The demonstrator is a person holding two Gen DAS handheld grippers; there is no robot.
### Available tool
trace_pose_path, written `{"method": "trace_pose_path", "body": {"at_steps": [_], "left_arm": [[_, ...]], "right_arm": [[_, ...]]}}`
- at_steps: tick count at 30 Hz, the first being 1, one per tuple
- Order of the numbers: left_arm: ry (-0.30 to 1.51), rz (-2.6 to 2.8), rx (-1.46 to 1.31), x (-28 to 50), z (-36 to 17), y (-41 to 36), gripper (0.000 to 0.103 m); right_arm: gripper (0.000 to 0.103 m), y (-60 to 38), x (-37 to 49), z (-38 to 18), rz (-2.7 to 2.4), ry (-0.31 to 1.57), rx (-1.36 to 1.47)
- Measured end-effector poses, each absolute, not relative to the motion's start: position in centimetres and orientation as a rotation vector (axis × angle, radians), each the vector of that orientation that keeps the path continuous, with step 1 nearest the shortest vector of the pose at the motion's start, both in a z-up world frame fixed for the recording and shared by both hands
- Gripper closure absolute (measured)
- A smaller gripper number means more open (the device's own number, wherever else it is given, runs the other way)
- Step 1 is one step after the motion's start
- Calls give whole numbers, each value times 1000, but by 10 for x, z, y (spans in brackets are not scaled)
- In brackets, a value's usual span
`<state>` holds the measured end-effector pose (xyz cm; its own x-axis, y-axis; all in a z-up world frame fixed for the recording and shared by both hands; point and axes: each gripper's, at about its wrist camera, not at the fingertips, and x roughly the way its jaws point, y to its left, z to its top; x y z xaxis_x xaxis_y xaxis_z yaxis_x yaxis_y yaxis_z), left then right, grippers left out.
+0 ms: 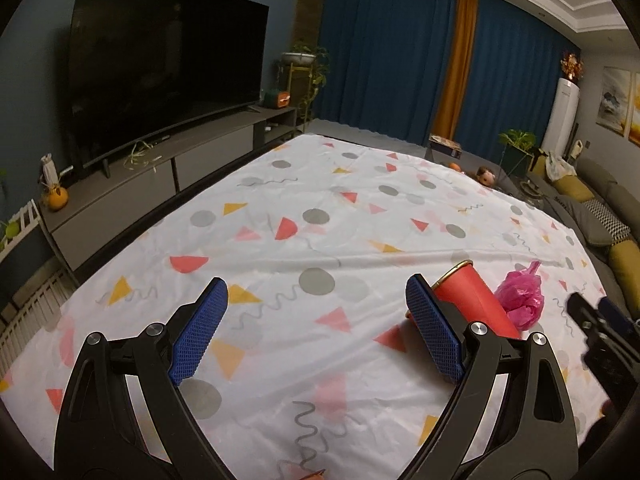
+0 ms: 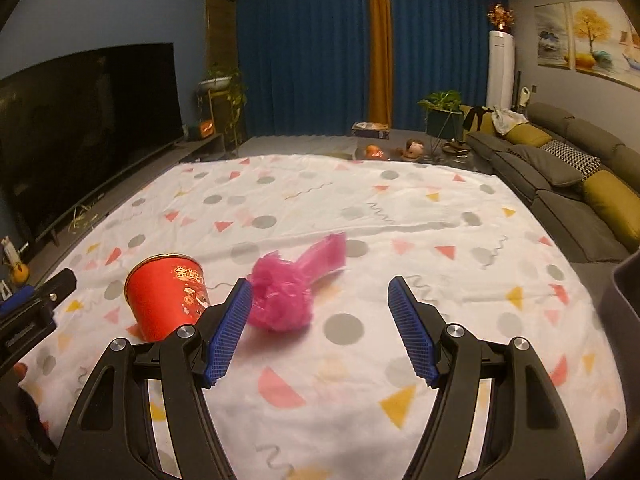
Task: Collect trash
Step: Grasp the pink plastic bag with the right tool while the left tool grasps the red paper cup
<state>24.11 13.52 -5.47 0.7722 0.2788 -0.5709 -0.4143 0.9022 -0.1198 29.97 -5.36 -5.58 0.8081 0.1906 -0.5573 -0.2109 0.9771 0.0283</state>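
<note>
Both grippers, left (image 1: pixel 316 328) and right (image 2: pixel 320 326), gape empty; cup (image 2: pixel 168 296) outside right's left jaw could topple, bag (image 2: pixel 284 300) barely inside could slip

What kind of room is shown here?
Most likely a home living room: a large television on a low cabinet, a grey sofa with cushions, and long blue curtains.

I count one red paper cup (image 2: pixel 166 296) and one crumpled pink plastic bag (image 2: pixel 288 292) on one patterned sheet (image 2: pixel 360 208). I see two grippers: left gripper (image 1: pixel 316 328), right gripper (image 2: pixel 320 328).
</note>
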Motion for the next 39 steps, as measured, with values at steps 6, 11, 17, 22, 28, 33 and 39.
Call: {"method": "trace_pose_path", "body": {"at_steps": [6, 11, 17, 22, 28, 33, 39], "left_arm": [[580, 381, -251, 243, -58, 139, 14], [595, 368, -260, 245, -62, 139, 14], [601, 354, -253, 246, -64, 136, 14], [606, 345, -246, 247, -65, 134, 14], [612, 321, -232, 249, -66, 127, 14], [628, 264, -244, 251, -65, 116, 14], [660, 194, -247, 254, -59, 88, 12]], "right_arm": [[36, -39, 314, -64, 227, 620, -48], [42, -31, 326, -73, 236, 661, -59], [57, -27, 335, -84, 252, 724, -66], [76, -27, 340, -89, 271, 768, -59], [85, -34, 338, -89, 278, 770, -30], [86, -49, 326, -84, 250, 735, -10], [86, -81, 304, -70, 201, 682, 26]]}}
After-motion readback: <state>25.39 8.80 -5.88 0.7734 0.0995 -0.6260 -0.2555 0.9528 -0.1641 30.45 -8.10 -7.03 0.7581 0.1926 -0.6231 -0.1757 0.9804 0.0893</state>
